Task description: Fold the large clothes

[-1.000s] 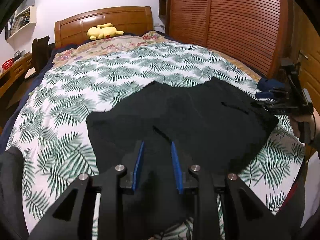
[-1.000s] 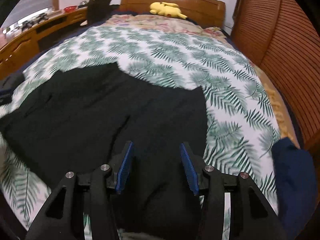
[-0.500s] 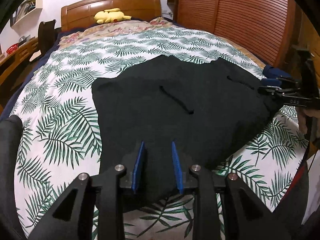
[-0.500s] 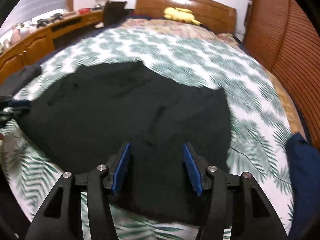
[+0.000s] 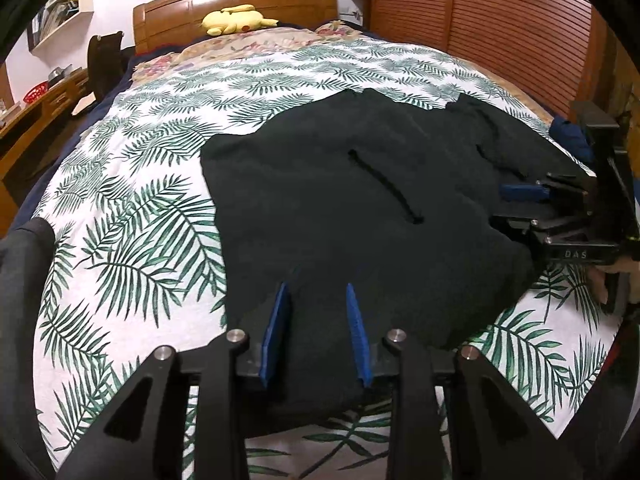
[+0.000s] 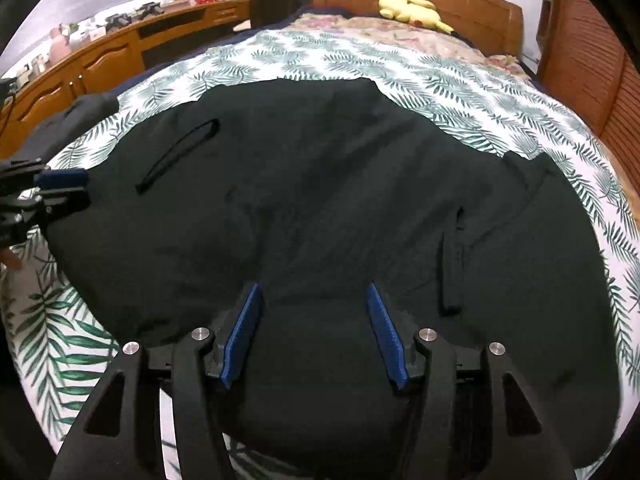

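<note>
At the bed's (image 5: 132,216) near edge, the left hand-held gripper (image 5: 318,300) and the right hand-held gripper (image 6: 314,300) hover with jaws parted, gripping nothing, just having widened. The black garment (image 6: 320,184) lies spread flat across the near half.

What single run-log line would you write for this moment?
stage: reaching | left gripper: open, over black garment | right gripper: open, over garment | garment: spread on bed
</note>
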